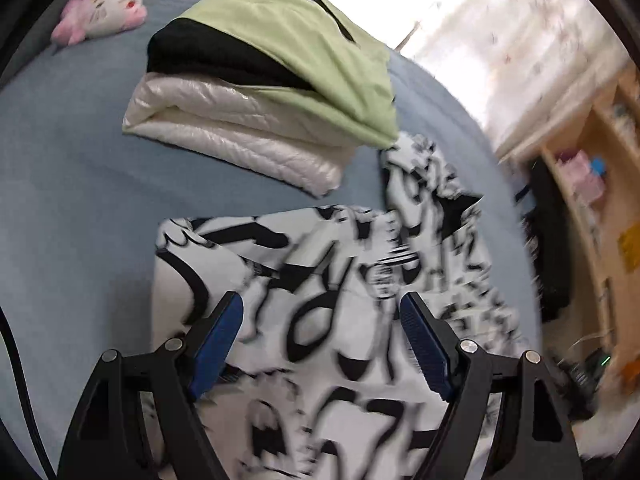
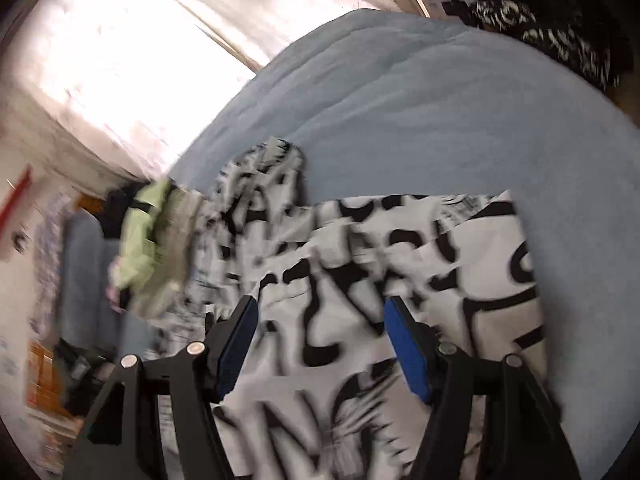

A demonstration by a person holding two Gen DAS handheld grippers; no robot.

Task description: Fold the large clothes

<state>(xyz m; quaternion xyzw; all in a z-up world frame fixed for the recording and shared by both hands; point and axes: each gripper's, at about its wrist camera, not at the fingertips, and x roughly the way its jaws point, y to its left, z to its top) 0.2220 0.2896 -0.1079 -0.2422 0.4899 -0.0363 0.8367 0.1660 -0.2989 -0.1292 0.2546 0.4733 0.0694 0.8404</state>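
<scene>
The black-and-white printed garment [image 1: 320, 320] is smeared by motion in both views, its pattern unreadable, and it runs off the bottom edge. In the left wrist view the shelf [image 1: 592, 184] at the right is blurred, its contents unclear. In the right wrist view the green clothes [image 2: 144, 240] at centre left are a streak, and the dark patterned cloth [image 2: 560, 36] at upper right is cut off.

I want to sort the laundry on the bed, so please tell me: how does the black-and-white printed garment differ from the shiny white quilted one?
The printed garment has a bold black pattern; the quilted garment is plain glossy white. The printed garment lies loosely spread and rumpled, alone; the quilted one is folded into a neat block at the bottom of a stack. Both lie on the blue bed.
</scene>
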